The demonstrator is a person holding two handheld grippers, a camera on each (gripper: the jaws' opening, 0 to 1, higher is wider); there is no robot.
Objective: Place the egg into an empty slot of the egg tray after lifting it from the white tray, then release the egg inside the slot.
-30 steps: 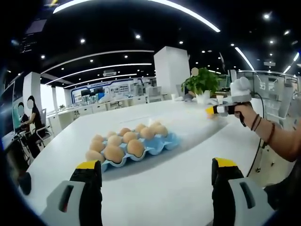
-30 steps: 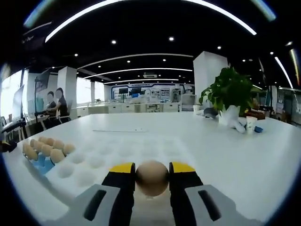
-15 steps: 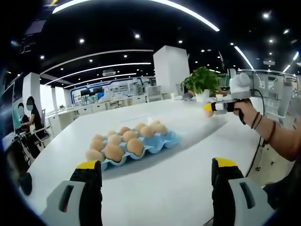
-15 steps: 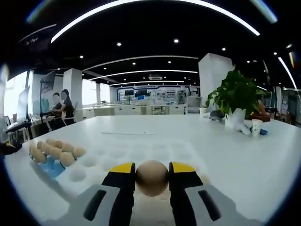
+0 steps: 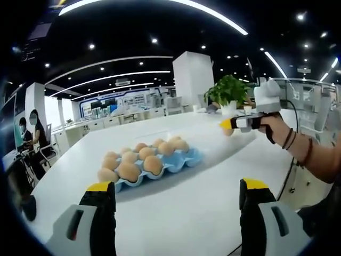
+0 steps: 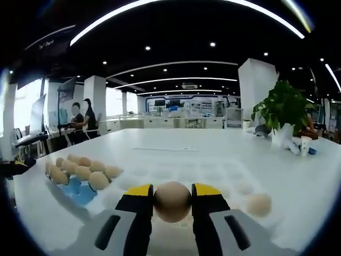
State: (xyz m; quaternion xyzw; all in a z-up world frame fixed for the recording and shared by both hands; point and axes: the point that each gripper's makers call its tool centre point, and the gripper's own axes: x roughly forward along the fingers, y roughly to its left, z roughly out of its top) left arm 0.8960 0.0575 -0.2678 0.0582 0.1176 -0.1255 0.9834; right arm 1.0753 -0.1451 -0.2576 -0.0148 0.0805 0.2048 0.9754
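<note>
In the right gripper view my right gripper point(image 6: 172, 201) is shut on a brown egg point(image 6: 172, 201), held above the white tray point(image 6: 202, 173). One more egg point(image 6: 258, 204) lies in the white tray at the right. The blue egg tray point(image 6: 80, 190) with several eggs sits to the left. In the left gripper view my left gripper point(image 5: 176, 194) is open with nothing between its jaws, low over the table in front of the blue egg tray point(image 5: 178, 162). The right gripper point(image 5: 228, 126) shows there at the right, held by a hand, carrying the egg.
A potted plant point(image 6: 285, 109) and a paper cup point(image 6: 305, 145) stand at the far right of the white table point(image 5: 202, 202). People sit at desks at the far left point(image 6: 80, 120). A white pillar point(image 5: 193, 80) rises behind the table.
My right gripper has moved left with the egg, towards the blue egg tray, which now looks nearer and larger. Another egg in the white tray has come into sight. The left gripper has stayed still.
</note>
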